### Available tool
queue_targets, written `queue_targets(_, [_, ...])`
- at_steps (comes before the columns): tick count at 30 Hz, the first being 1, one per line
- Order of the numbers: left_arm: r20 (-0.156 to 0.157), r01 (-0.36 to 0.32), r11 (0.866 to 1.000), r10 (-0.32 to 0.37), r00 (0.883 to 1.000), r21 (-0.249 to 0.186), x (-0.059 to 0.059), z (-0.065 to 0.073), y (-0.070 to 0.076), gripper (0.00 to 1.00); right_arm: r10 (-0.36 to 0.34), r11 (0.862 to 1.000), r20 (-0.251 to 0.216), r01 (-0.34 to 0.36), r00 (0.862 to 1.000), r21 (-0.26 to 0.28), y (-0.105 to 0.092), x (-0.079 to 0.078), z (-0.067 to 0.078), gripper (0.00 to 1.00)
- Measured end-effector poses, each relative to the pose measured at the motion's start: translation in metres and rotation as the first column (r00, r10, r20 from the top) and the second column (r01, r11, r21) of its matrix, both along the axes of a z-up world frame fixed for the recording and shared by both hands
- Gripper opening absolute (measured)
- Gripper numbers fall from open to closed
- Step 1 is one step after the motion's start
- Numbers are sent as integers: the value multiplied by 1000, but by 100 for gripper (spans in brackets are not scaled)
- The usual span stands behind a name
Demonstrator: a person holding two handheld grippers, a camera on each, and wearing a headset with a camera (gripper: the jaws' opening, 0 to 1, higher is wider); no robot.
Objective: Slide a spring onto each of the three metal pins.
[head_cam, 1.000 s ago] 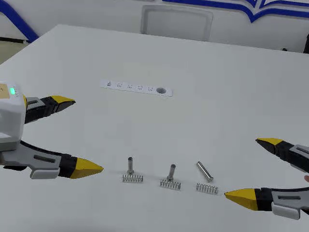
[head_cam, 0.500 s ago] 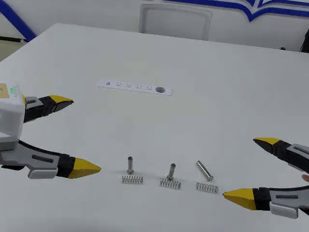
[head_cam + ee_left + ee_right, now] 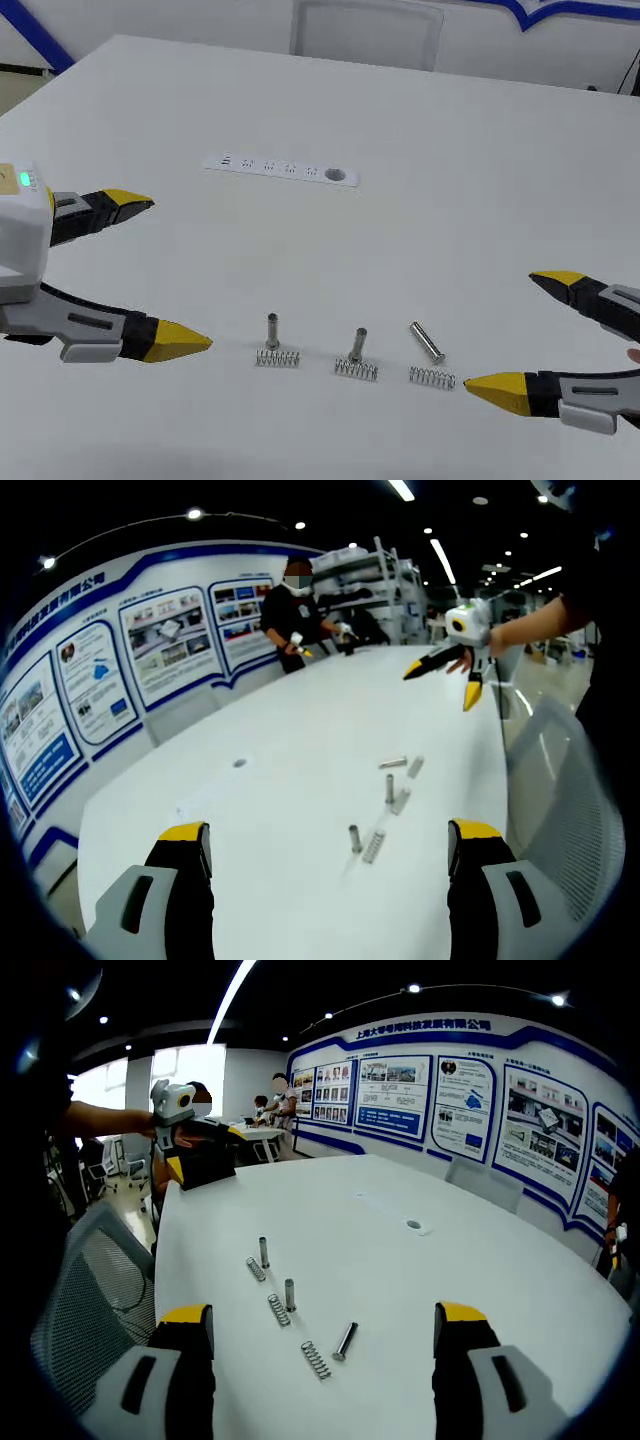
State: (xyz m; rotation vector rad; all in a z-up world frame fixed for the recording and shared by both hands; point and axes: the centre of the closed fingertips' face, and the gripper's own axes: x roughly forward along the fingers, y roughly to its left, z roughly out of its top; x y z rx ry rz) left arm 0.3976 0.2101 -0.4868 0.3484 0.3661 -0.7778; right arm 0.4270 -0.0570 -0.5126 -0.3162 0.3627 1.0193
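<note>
Held left gripper (image 3: 180, 272) and right gripper (image 3: 500, 330) apart, jaws spread wide and empty, flanking three pins (image 3: 357, 343) and three springs (image 3: 356, 370) laid paired on the table (image 3: 400, 250), ready for threading.

Three metal pins, we counted: the left pin (image 3: 272, 330), the middle pin (image 3: 357, 344) and the right pin (image 3: 427, 341). And three springs to match, we made it: the left spring (image 3: 277, 359), the middle spring (image 3: 356, 370), the right spring (image 3: 432, 377). Two grippers we tallied, the left gripper (image 3: 180, 272) and the right gripper (image 3: 500, 331). One table (image 3: 480, 170), one socket strip (image 3: 280, 169), one chair (image 3: 365, 30): singles all, we noted.
</note>
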Motion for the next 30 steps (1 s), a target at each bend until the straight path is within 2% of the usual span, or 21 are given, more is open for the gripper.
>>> queue_targets(3, [-1,1,1000,-1,1000,-1,0,-1,-1,100,-6,1000,-3,6,1000,4,0,1,-1,91])
queue_targets(7, [-5,-3,1000,3,1000,-25,2,-3,-3,100,-4,1000,-23,4,1000,-8,-1,1,-7,90])
queue_targets(9, [-8,-4,1000,4,1000,-19,3,-6,-2,100,1,1000,-35,-1,999,-10,0,1,-10,89])
queue_targets(13, [-18,-1,999,0,1000,-36,5,-9,-4,100,7,1000,-50,-8,999,-18,3,2,-16,88])
queue_targets(16, [-28,-4,999,3,1000,-42,6,-14,-6,100,-16,999,-34,14,999,-37,4,10,-21,89])
queue_targets(19, [-30,0,999,-1,1000,-38,5,-19,-9,100,-30,999,-33,29,999,-33,5,17,-21,88])
queue_targets(22, [-37,-1,998,-1,999,-58,4,-23,-12,100,-33,999,-43,32,999,-35,7,21,-24,84])
queue_targets(30, [-64,5,997,-10,998,-73,0,-37,-20,100,-32,999,-92,29,995,-41,12,28,-35,77])
